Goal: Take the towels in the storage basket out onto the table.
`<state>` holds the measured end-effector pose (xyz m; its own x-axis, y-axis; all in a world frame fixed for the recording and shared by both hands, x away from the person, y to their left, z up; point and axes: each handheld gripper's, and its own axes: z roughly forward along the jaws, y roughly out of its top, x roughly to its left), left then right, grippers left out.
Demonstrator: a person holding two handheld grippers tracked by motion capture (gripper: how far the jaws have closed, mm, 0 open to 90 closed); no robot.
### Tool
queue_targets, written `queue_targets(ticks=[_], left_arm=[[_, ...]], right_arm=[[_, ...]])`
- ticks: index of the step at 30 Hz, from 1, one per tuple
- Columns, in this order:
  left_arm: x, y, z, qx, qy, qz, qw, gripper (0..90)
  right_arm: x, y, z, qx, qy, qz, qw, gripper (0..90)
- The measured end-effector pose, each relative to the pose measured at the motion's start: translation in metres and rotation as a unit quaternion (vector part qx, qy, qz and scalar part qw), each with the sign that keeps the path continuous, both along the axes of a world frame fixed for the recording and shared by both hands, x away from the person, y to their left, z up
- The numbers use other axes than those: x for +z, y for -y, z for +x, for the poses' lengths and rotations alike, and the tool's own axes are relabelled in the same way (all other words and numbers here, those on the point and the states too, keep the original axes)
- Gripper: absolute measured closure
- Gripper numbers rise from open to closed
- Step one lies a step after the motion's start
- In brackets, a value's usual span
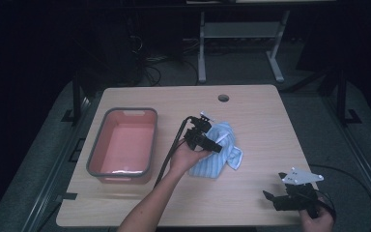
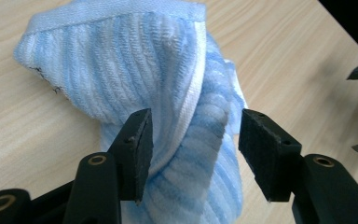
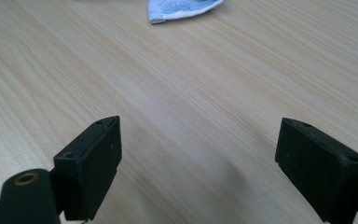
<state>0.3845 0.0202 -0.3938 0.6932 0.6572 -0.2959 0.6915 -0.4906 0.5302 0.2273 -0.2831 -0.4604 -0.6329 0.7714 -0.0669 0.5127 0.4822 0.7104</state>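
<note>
A crumpled blue-and-white striped towel (image 1: 222, 157) (image 2: 121, 60) lies on the wooden table (image 1: 265, 125), a little right of centre. My left gripper (image 1: 216, 145) (image 2: 193, 149) hovers over it, jaws open, with a raised fold of the towel between them. The right pad stands clear of the cloth; the left pad is at its edge. My right gripper (image 1: 270, 198) (image 3: 198, 158) rests near the table's front right corner, jaws wide open over bare wood with nothing between them. A corner of the towel (image 3: 182, 9) shows far ahead in the right gripper view.
A pink basin with a grey rim (image 1: 96, 145) stands empty on the left side of the table. A round cable hole (image 1: 223, 98) sits near the far edge. Beyond the table are a dark floor and a white desk frame (image 1: 241, 34).
</note>
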Motion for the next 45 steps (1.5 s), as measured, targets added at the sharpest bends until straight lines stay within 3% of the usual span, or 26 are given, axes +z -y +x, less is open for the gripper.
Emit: queue_targets(ticks=[10,22,30,33,45], left_arm=[[0.008,-0.011,-0.007,0.001,0.000,-0.021,0.9998,42.6],[0.018,-0.029,-0.017,-0.004,0.015,-0.034,0.9993,41.7],[0.015,-0.040,-0.026,-0.008,0.015,-0.038,0.9991,40.6],[0.013,-0.044,-0.029,-0.004,0.013,-0.052,0.9986,39.8],[0.008,-0.058,-0.046,-0.010,0.014,-0.070,0.9974,38.5]], right_arm=[[-0.001,-0.001,0.001,0.000,0.001,-0.001,1.0000,13.9],[-0.001,-0.001,0.002,-0.002,0.000,-0.006,1.0000,13.8],[-0.002,-0.001,0.002,-0.003,0.000,-0.007,1.0000,13.9],[-0.003,-0.001,0.002,-0.003,-0.002,-0.008,1.0000,13.8],[-0.003,-0.003,0.002,-0.001,-0.001,-0.013,0.9999,13.9]])
